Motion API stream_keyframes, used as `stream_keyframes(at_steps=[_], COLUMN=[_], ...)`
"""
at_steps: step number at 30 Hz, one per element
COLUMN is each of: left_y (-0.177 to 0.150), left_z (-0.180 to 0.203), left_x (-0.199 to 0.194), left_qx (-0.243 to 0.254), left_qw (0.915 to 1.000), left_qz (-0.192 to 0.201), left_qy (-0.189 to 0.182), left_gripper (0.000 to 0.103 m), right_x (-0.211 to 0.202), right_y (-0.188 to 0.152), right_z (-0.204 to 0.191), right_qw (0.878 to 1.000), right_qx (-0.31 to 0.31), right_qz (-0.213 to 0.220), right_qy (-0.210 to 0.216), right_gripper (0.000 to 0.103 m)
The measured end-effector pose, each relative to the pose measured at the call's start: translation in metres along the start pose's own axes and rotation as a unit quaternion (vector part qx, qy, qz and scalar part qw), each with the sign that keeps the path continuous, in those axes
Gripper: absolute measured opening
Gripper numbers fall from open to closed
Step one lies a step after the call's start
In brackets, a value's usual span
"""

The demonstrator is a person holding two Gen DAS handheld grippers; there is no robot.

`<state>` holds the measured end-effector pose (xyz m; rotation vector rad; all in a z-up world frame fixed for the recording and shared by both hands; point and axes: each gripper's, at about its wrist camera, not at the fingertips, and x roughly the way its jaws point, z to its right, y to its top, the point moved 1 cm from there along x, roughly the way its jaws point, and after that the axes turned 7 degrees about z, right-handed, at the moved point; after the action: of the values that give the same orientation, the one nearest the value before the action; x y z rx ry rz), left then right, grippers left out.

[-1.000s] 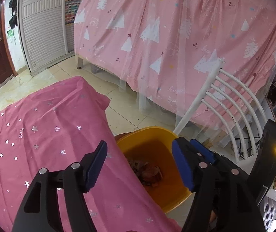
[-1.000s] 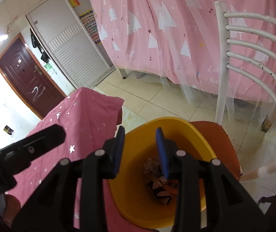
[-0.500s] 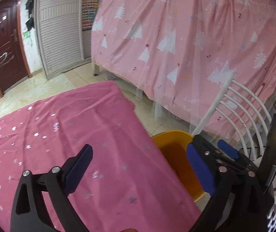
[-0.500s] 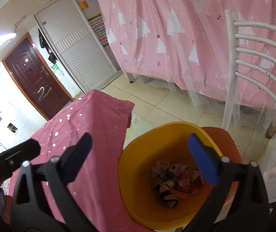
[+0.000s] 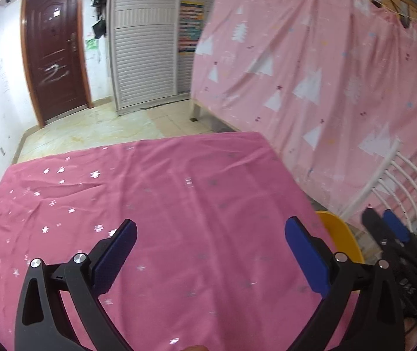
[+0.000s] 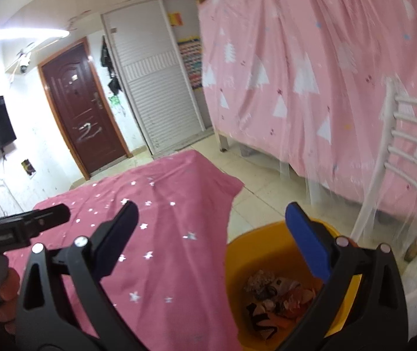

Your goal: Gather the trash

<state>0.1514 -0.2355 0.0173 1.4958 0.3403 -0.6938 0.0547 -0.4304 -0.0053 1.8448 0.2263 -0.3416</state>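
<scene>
Both the left tongs [image 5: 209, 239] and right tongs [image 6: 211, 225] gape apart and hold nothing, the yellow bin [image 6: 269, 242] of trash [image 6: 278, 295] lying just below the right pair, nearer it.

The yellow bin [image 6: 234, 266] stands upright, just beside the edge of the pink cloth. It is round and open at the top. The trash [image 6: 275, 295] lies in a small pile at the bottom of it. The pile has crumpled scraps in grey, orange and red, and one black and white piece. In the left view only a bit of the yellow bin [image 5: 340, 237] shows, past the cloth's right edge
</scene>
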Motion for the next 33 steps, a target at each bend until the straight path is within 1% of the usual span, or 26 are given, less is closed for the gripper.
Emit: stream_keyframes(at_steps=[6, 11, 16, 20, 23, 27, 33], left_y=[-0.004, -0.012, -0.021, -0.027, -0.031, -0.036, -0.042], left_z=[-0.033, -0.054, -0.077, -0.096, -0.11, -0.13, -0.143], left_x=[-0.009, -0.023, -0.037, -0.045, -0.048, -0.05, -0.046], left_qx=[-0.021, -0.019, -0.019, -0.018, -0.026, -0.041, -0.05], left_qw=[0.9994, 0.9982, 0.9959, 0.994, 0.9937, 0.9928, 0.9919], left_qz=[0.01, 0.028, 0.045, 0.053, 0.05, 0.049, 0.044], left_qy=[0.027, 0.049, 0.076, 0.094, 0.097, 0.102, 0.108], left_gripper=[0.094, 0.094, 0.094, 0.094, 0.094, 0.094, 0.094], right_x=[-0.01, -0.01, -0.011, -0.012, -0.013, -0.013, -0.013], right_y=[0.002, 0.001, -0.003, -0.01, -0.015, -0.023, -0.03], right_z=[-0.024, -0.046, -0.071, -0.094, -0.109, -0.123, -0.136], right_qw=[0.999, 0.998, 0.996, 0.994, 0.991, 0.99, 0.988], right_qx=[-0.021, -0.028, -0.034, -0.047, -0.056, -0.068, -0.083], right_qz=[0.021, 0.022, 0.014, 0.009, 0.003, -0.004, -0.01], right_qy=[0.029, 0.048, 0.083, 0.103, 0.118, 0.126, 0.13], right_gripper=[0.097, 0.097, 0.097, 0.097, 0.097, 0.097, 0.097])
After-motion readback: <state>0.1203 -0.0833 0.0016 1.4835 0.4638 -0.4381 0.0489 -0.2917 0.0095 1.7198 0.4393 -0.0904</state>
